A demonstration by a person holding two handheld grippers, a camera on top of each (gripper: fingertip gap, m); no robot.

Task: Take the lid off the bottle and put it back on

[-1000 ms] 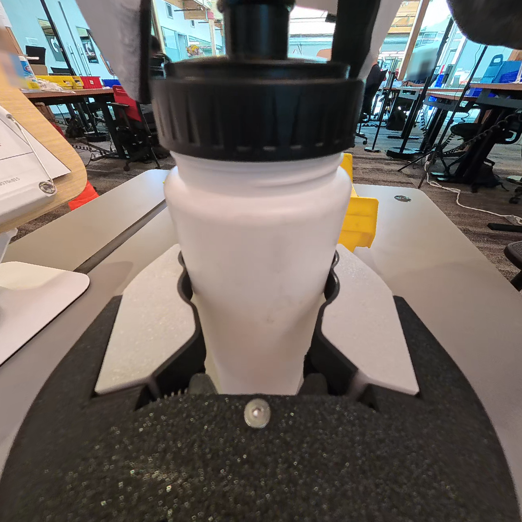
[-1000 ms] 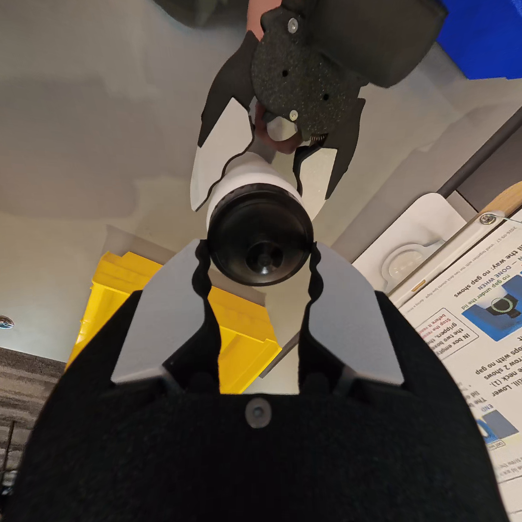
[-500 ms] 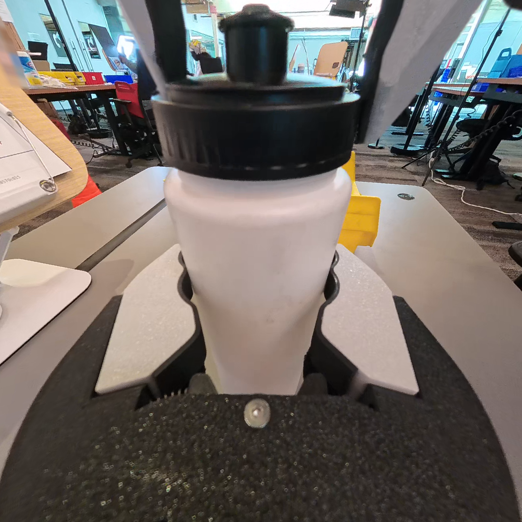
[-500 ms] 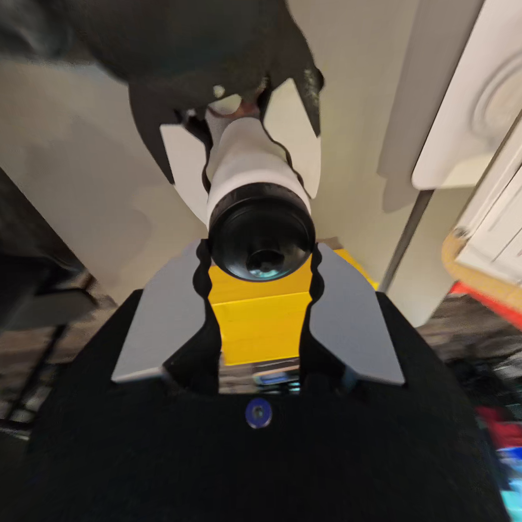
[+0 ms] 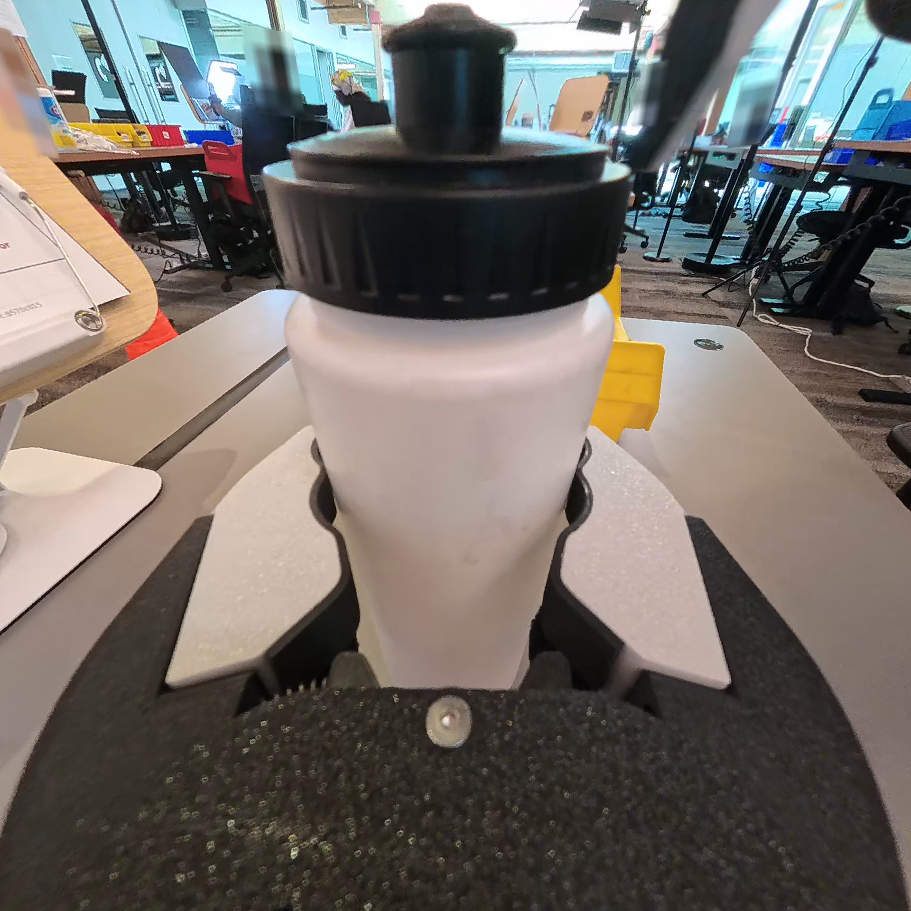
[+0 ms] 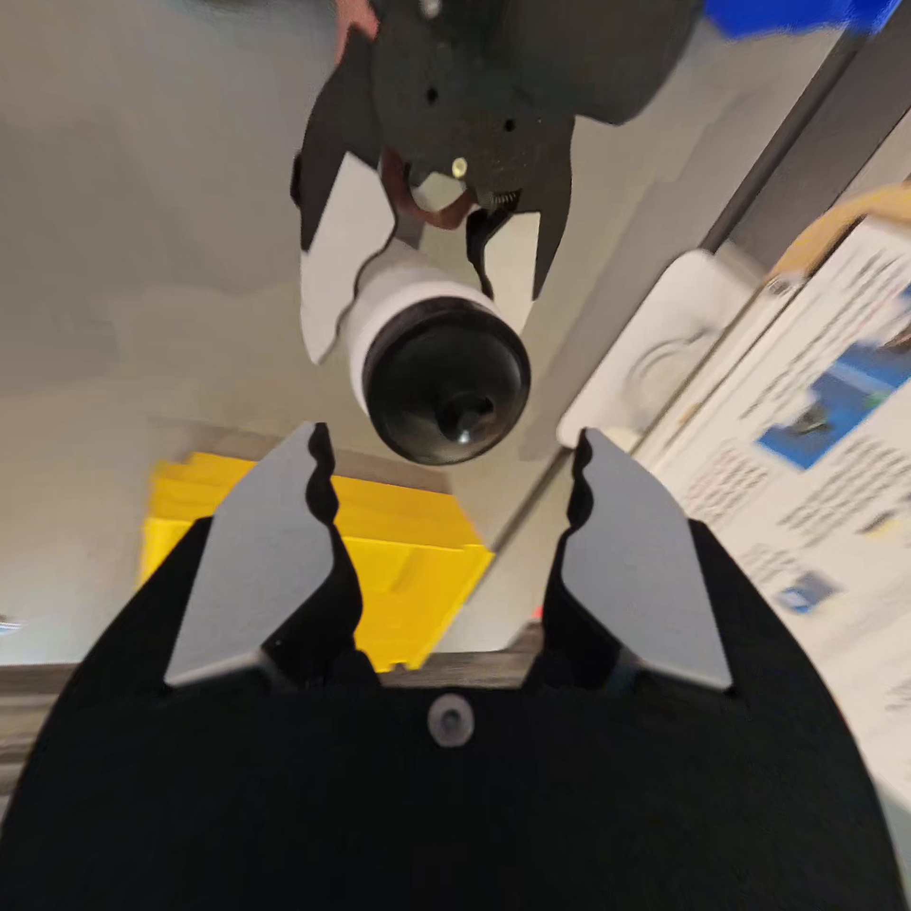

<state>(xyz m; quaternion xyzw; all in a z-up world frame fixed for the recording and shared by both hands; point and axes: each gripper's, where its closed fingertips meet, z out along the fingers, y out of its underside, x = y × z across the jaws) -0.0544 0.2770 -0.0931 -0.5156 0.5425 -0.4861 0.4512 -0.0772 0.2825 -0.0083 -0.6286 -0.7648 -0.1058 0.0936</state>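
A white bottle with a black ribbed lid and a black spout stands upright between my left gripper's fingers. My left gripper is shut on the bottle's body. The lid sits on the bottle's neck. In the right wrist view I look down on the lid and the bottle, with the left gripper around the bottle farther off. My right gripper is open and empty, above the lid and apart from it. It shows blurred at the top right of the left wrist view.
A yellow bin stands on the grey table behind the bottle; it also shows in the right wrist view. A white stand base and a clipboard with a printed sheet are at the left. Desks and chairs lie beyond.
My right gripper has opened, let go of the lid and drawn back upward. The lid stays on the bottle. My left gripper still holds the bottle in place.
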